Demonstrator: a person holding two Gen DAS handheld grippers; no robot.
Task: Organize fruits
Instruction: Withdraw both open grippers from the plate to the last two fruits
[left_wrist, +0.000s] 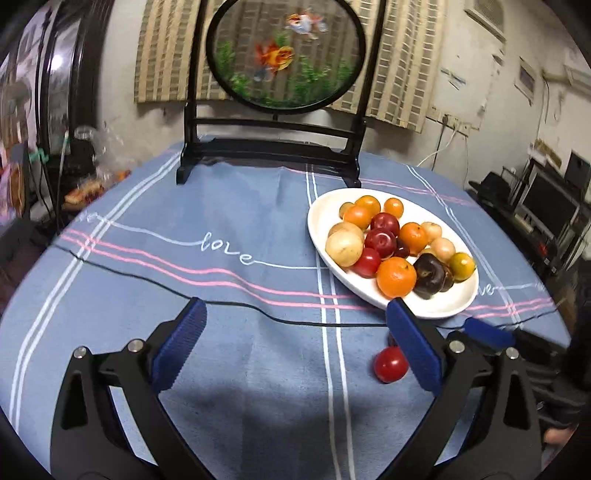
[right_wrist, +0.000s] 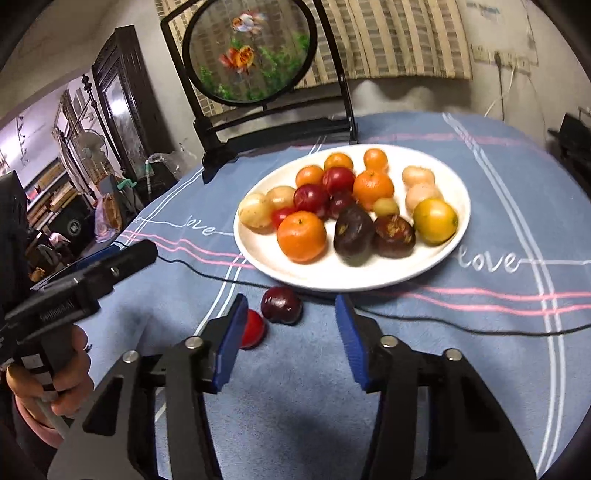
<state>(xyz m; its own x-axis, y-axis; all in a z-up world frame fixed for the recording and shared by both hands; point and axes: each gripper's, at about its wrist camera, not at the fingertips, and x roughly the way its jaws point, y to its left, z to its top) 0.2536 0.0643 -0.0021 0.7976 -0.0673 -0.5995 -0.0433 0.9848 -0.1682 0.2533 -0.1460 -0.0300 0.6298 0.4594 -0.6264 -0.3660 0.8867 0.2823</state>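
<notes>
Right wrist view: my right gripper (right_wrist: 291, 345) fingers gape empty; closing here could nudge the dark red plum (right_wrist: 281, 305) ahead into rolling off.

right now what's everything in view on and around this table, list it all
plate: one, white, oval, on the tablecloth
fruit on the plate: a pile of orange, red, pale tan, dark purple and yellow-green pieces
red fruit: one, bright red, on the cloth just in front of the plate
dark red fruit: one, on the cloth beside the red one, near the plate's rim
tablecloth: one, blue with white and pink stripes and the word love
cable: one, black, lying across the cloth
goldfish screen: one, round, in a black stand at the table's far edge
left gripper: blue pads, open, empty
right gripper: blue pads, open, empty, just short of the loose fruit
</notes>
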